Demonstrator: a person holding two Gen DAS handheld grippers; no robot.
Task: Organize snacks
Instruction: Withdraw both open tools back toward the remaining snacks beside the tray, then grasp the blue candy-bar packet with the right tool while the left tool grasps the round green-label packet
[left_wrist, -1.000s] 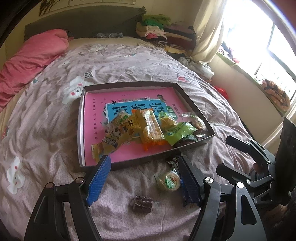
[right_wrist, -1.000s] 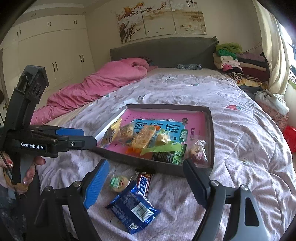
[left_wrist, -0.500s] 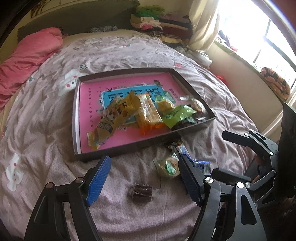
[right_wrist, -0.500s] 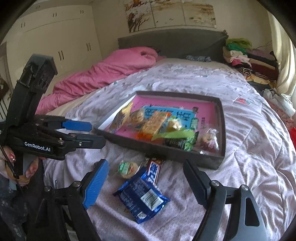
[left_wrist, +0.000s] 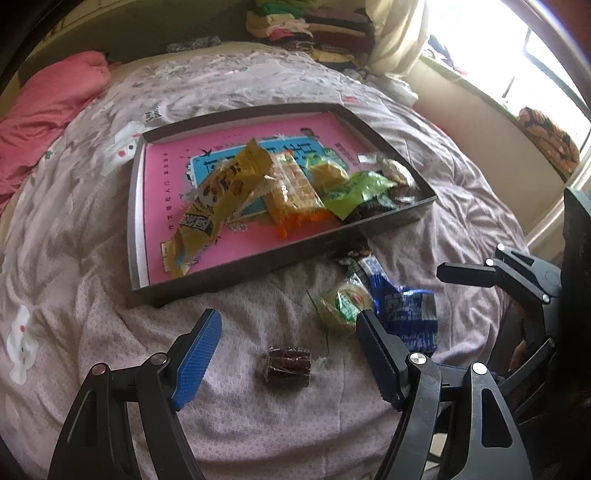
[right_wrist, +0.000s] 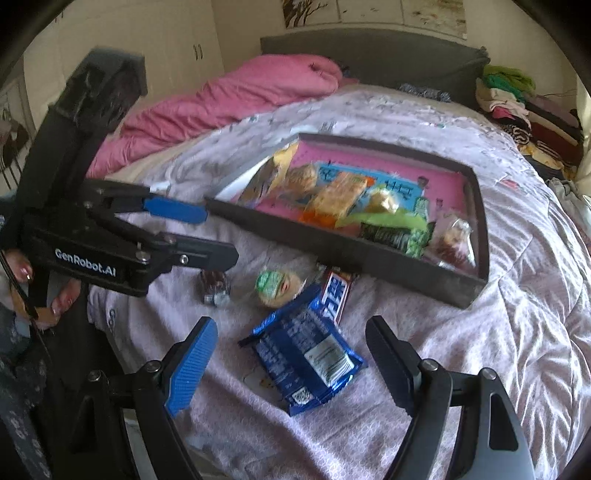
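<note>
A shallow dark tray (left_wrist: 136, 221) with a pink floor lies on the bedspread and holds a yellow packet (left_wrist: 218, 199), an orange wafer pack (left_wrist: 291, 188) and a green packet (left_wrist: 354, 192). In front of it lie a small dark wrapped candy (left_wrist: 288, 365), a round green-labelled cake (left_wrist: 345, 302), a blue packet (right_wrist: 306, 350) and a chocolate bar (right_wrist: 336, 291). My left gripper (left_wrist: 287, 321) is open just above the candy. My right gripper (right_wrist: 291, 326) is open over the blue packet. Neither holds anything.
A pink quilt (left_wrist: 48, 122) lies at the far left of the bed. Folded clothes (left_wrist: 295, 22) are stacked by the headboard (right_wrist: 369, 51), with a window (left_wrist: 498, 44) to the right. A hand (right_wrist: 22, 269) holds the left gripper (right_wrist: 214, 234).
Both grippers have sunk toward the bedspread and tipped further down. The loose snacks now sit closer between the fingers. The jaws stand as wide as before.
</note>
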